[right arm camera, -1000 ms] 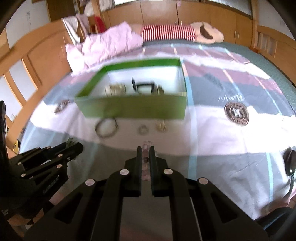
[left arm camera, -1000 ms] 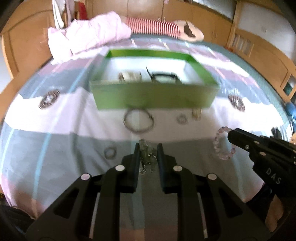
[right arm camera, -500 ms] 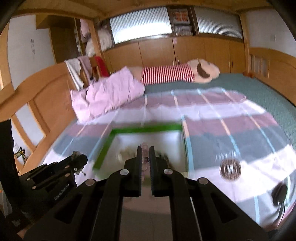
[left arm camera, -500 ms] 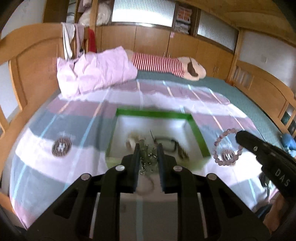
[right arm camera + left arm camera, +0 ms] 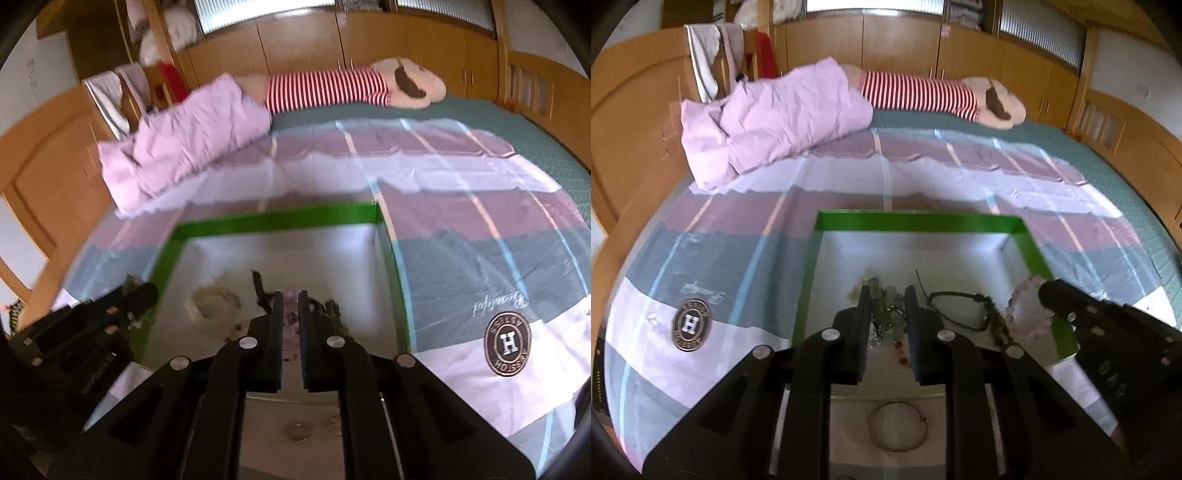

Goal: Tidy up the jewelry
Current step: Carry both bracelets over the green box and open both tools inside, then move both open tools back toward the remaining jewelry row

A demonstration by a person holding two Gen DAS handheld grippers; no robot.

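Left gripper (image 5: 886,306) pinching a knobbly greenish bead strand (image 5: 884,314), dangling lengthwise between the jaws, hovering over the green box (image 5: 916,221). Right gripper (image 5: 291,314) clamping a round pink bead bracelet (image 5: 1028,314), loop hanging above the box's right side.

A wide bed fills the room, spread with a striped bedsheet (image 5: 849,173) in mauve, white and grey-blue over a teal quilted cover (image 5: 1108,166). A crumpled pink duvet (image 5: 768,118) lies by a long red-and-white striped plush toy (image 5: 923,92). Honey-coloured wooden wardrobes (image 5: 894,44) line the walls under frosted ribbed glass panels (image 5: 266,9), daylit.
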